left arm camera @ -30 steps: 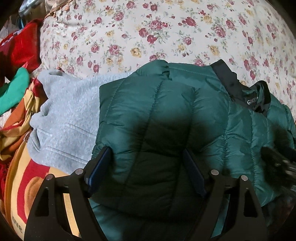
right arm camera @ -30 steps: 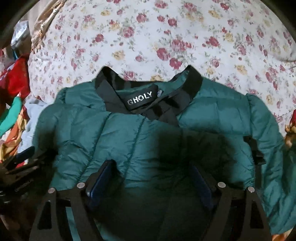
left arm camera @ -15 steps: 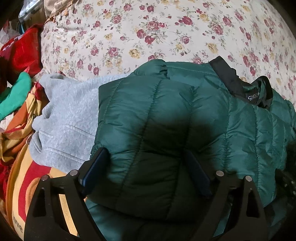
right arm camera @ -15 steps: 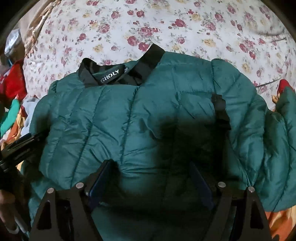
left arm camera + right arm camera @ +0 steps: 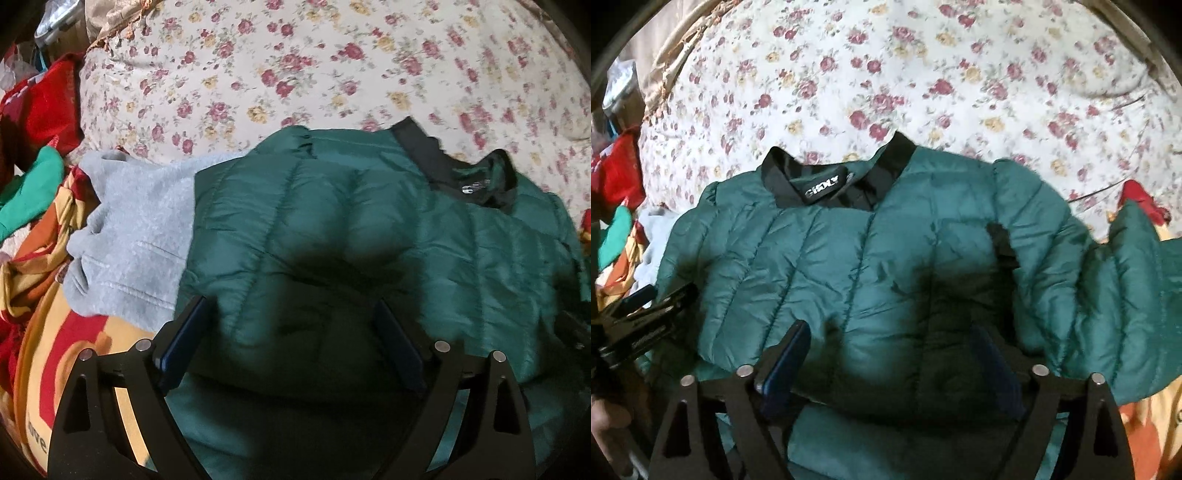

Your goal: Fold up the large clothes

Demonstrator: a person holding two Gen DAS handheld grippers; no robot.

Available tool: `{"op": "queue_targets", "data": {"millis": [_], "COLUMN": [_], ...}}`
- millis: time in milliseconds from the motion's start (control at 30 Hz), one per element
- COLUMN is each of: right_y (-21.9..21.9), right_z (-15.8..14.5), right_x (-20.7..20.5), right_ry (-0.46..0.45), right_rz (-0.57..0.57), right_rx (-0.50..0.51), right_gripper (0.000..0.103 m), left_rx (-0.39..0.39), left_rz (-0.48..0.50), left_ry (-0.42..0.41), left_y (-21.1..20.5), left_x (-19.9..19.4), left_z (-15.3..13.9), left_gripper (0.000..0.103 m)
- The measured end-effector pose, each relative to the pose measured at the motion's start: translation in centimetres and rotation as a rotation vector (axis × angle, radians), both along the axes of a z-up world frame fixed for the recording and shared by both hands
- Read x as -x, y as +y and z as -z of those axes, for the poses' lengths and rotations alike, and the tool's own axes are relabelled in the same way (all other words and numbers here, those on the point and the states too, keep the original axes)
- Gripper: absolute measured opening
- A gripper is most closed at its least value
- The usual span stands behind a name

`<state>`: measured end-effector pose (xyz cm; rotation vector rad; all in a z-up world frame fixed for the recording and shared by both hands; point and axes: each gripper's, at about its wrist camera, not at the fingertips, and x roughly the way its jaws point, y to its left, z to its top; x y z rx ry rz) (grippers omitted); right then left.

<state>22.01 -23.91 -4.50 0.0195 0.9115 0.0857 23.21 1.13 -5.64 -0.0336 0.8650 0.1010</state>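
Note:
A dark green quilted jacket (image 5: 332, 221) lies front-up on the flowered bedsheet (image 5: 332, 55), its black collar and label (image 5: 827, 188) at the far side. My left gripper (image 5: 290, 310) hovers open over the jacket's left half, with nothing pinched between its blue pads. My right gripper (image 5: 892, 330) hangs over the jacket (image 5: 868, 258) near its middle. Its jaws are opening; the fabric lies under the gap and the pads do not press on it. One sleeve (image 5: 1126, 295) trails off to the right. The left gripper (image 5: 646, 314) shows at the left edge of the right wrist view.
A grey fleece garment (image 5: 136, 229) lies under the jacket's left edge. A red, orange and yellow blanket (image 5: 48, 350) covers the near left. A green cloth (image 5: 33, 184) and a red bag (image 5: 40, 107) sit beyond it. A person's hand (image 5: 605, 417) shows at bottom left.
Both pairs of jaws have spread wider. The right wrist view has shifted so more of the right sleeve shows. The left wrist view has drifted slightly, and the jacket itself lies as before.

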Motion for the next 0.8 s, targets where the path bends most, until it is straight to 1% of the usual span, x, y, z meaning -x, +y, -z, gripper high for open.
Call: {"op": "queue_targets", "data": {"millis": [67, 100, 233, 367, 567, 800], "right_y": [-0.2, -0.3, -1.0, -1.1, -1.3, -2.1], "right_z": [0.5, 0.7, 0.1, -0.2, -1.0, -2.1], "right_x": [-0.2, -0.1, 1.1, 1.7, 2.9, 3.9], "right_ry": [0.036, 0.04, 0.016, 0.01, -0.007, -0.022], "right_rz": [0.011, 0.015, 0.021, 0.017, 0.025, 0.042], "right_rx": [0.005, 0.0, -0.014, 0.009, 0.005, 0.005], "right_gripper": [0.089, 0.089, 0.089, 0.089, 0.089, 0.089], "left_rx": [0.01, 0.011, 0.001, 0.027, 0.016, 0.032], "left_rz": [0.019, 0.028, 0.061, 0.09, 0.111, 0.122], "left_ry": [-0.009, -0.009, -0.022, -0.032, -0.04, -0.066], "left_y": [-0.6, -0.9, -2.4, -3.6, -4.7, -5.4], "left_x": [0.6, 0.7, 1.7, 2.6, 3.4, 4.7], "left_z": [-0.5, -0.7, -1.3, -2.0, -2.9, -4.3], "left_gripper": [0.091, 0.091, 0.091, 0.091, 0.091, 0.091]}}
